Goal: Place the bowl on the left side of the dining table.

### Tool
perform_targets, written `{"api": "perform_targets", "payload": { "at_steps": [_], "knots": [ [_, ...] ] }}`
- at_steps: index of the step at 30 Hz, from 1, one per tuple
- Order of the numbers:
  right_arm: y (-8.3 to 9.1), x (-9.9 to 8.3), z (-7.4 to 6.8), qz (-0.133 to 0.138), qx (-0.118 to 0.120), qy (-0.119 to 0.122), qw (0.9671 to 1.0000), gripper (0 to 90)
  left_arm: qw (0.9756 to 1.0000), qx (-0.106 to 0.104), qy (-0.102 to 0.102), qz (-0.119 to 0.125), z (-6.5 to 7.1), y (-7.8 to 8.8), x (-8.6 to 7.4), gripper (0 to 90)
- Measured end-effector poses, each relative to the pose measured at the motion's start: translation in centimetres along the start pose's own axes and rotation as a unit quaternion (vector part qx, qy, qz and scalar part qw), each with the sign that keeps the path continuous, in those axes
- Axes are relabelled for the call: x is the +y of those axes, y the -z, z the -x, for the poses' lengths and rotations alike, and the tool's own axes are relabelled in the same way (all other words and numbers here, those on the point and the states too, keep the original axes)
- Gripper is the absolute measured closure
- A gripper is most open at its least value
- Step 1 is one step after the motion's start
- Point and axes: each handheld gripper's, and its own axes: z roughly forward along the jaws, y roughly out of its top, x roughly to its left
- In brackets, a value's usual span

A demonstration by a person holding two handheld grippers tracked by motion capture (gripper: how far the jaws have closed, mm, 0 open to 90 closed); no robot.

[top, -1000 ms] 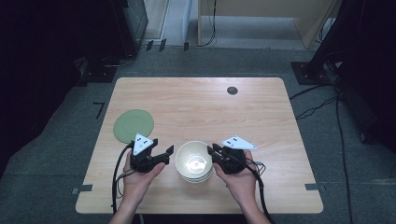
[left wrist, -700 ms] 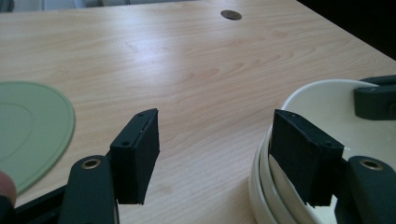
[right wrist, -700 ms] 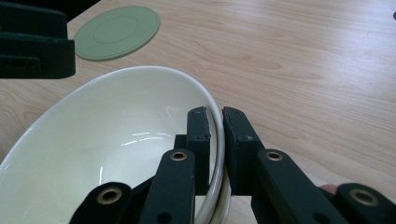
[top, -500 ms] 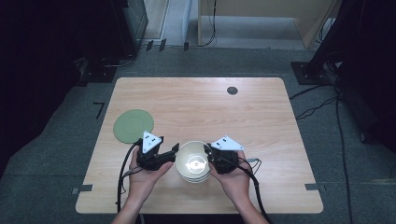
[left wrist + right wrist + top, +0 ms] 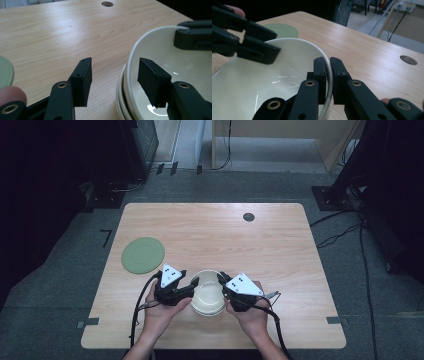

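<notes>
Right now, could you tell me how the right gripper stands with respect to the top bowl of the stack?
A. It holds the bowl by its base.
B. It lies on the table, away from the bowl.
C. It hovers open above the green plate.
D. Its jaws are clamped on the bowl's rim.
D: in the right gripper view the right gripper pinches the rim of the top bowl, one jaw inside and one outside.
</notes>
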Motion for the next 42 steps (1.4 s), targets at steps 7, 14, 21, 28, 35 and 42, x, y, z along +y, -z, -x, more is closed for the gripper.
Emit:
{"api": "perform_targets", "payload": {
  "at_steps": [7,14,21,28,35,42],
  "knots": [
    [0.8,-0.3,-0.4,0.050,-0.015,0.042,0.9978,85.1,0.9997,-0.011,-0.022,-0.003,0.6,-0.7,-0.4,67.6],
    [1.2,-0.4,-0.5,0.070,-0.018,0.047,0.9963,85.3,0.9993,-0.013,-0.033,0.011,1.1,-0.7,-0.5,83.1],
    [1.8,-0.1,-0.2,0.081,0.001,0.031,0.9962,89.1,0.9990,-0.004,-0.037,0.027,0.7,-0.4,-0.6,84.0],
    [2.0,0.2,0.2,0.064,0.012,-0.014,0.9978,88.5,0.9974,0.011,-0.059,0.040,1.1,-0.2,-0.6,84.0],
    [2.0,0.4,0.2,0.036,0.024,-0.059,0.9973,79.6,0.9959,0.018,-0.064,0.062,1.1,0.3,-0.5,83.8],
    [3.4,1.8,0.4,0.062,0.040,-0.091,0.9931,40.2,0.9955,0.014,-0.023,0.091,-0.7,1.7,-0.1,83.7]
  ]
}}
